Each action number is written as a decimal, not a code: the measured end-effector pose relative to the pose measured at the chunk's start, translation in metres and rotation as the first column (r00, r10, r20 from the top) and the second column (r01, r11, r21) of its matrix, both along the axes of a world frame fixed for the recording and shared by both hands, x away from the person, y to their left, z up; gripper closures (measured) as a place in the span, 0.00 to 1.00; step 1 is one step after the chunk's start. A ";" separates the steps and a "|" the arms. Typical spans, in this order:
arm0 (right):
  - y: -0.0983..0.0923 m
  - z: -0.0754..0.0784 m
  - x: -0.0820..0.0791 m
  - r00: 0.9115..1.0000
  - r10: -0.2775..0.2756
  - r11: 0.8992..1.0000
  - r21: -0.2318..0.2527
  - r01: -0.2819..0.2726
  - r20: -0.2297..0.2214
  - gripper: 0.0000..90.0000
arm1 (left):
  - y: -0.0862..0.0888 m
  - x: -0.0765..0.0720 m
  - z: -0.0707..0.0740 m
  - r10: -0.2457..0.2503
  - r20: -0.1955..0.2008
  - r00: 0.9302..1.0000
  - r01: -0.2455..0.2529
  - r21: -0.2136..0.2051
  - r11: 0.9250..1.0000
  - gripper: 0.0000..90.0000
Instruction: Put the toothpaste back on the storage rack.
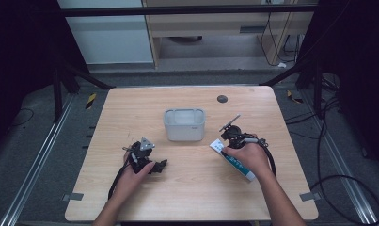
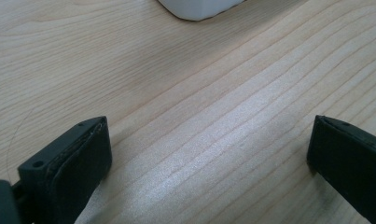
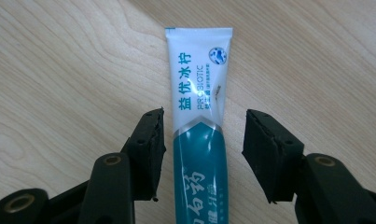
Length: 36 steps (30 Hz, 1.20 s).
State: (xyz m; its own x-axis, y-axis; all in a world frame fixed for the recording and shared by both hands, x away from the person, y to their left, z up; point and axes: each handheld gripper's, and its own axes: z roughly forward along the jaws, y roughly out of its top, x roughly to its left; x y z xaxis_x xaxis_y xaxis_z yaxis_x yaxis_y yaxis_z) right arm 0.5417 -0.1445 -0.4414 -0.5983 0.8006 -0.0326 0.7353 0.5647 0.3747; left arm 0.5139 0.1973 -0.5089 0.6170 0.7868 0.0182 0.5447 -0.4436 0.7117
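A white and teal toothpaste tube (image 3: 200,126) lies flat on the wooden table (image 1: 192,188), right of centre in the high view (image 1: 232,160). My right gripper (image 3: 203,140) is open, its jaws on either side of the tube's middle without touching it; in the high view it sits over the tube (image 1: 239,140). My left gripper (image 2: 209,154) is open over bare wood, nothing between its jaws, at the table's left half (image 1: 147,157). A white rectangular container (image 1: 184,124) stands in the table's middle, its corner visible in the left gripper view (image 2: 199,8).
A small dark round disc (image 1: 222,99) lies near the table's far edge. Cables trail from both grippers. Black frame legs and floor cables (image 1: 337,141) surround the table.
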 end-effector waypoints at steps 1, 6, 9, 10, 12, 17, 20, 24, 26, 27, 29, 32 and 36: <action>0.001 -0.002 0.001 1.000 0.002 1.000 -0.001 -0.002 -0.009 0.55 | 0.000 0.000 0.000 -0.001 -0.001 1.000 0.001 0.001 1.000 0.00; 0.006 -0.008 0.007 1.000 0.006 1.000 -0.012 -0.006 -0.024 0.55 | 0.000 -0.001 0.000 0.000 0.000 1.000 0.000 0.002 1.000 0.00; 0.008 -0.012 0.008 0.999 0.010 0.999 -0.033 -0.011 -0.031 0.55 | 0.000 -0.001 0.000 0.000 0.001 1.000 0.000 0.002 1.000 0.00; 0.008 -0.013 0.008 0.999 0.008 0.999 -0.035 -0.009 -0.031 0.55 | 0.001 -0.002 0.000 -0.001 0.001 1.000 0.001 0.002 1.000 0.00; 0.009 -0.015 0.008 0.999 0.005 0.999 -0.032 -0.006 -0.040 0.55 | 0.001 -0.002 0.000 -0.003 0.000 1.000 0.003 0.001 1.000 0.00; 0.009 -0.020 0.012 0.999 0.008 0.999 -0.041 -0.010 -0.047 0.55 | 0.001 -0.002 0.000 -0.004 -0.001 1.000 0.004 0.002 1.000 0.00; 0.010 -0.022 0.013 0.998 0.006 0.999 -0.043 -0.009 -0.064 0.56 | 0.001 -0.002 0.000 -0.004 -0.001 1.000 0.004 0.002 1.000 0.00; 0.010 -0.025 0.014 0.997 0.003 0.999 -0.038 -0.006 -0.075 0.58 | 0.001 -0.002 0.000 -0.004 0.000 1.000 0.004 0.002 1.000 0.00; 0.010 -0.025 0.014 0.997 -0.002 0.999 -0.037 -0.001 -0.080 0.60 | 0.001 -0.002 0.000 -0.004 0.000 1.000 0.004 0.002 1.000 0.00; 0.010 -0.025 0.015 0.997 0.003 0.999 -0.037 -0.006 -0.079 0.61 | 0.001 -0.002 0.000 -0.004 0.000 1.000 0.004 0.002 1.000 0.00; 0.010 -0.025 0.015 0.997 0.003 0.999 -0.035 -0.006 -0.077 0.62 | 0.001 -0.002 0.000 -0.004 0.000 1.000 0.004 0.002 1.000 0.00; 0.009 -0.025 0.015 0.997 0.002 0.999 -0.036 -0.004 -0.077 0.62 | 0.001 -0.002 0.000 -0.004 0.000 1.000 0.004 0.002 1.000 0.00; 0.009 -0.026 0.015 0.997 0.008 0.999 -0.039 -0.011 -0.074 0.62 | 0.001 -0.002 0.000 -0.004 -0.001 1.000 0.004 0.002 1.000 0.00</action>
State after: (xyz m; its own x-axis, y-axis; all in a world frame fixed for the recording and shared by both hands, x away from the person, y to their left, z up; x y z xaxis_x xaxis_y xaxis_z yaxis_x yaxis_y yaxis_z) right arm 0.5569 -0.1350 -0.4669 -0.6080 0.7937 -0.0195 0.7547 0.5853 0.2964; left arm 0.5115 0.1981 -0.5088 0.6201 0.7843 0.0192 0.5433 -0.4470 0.7106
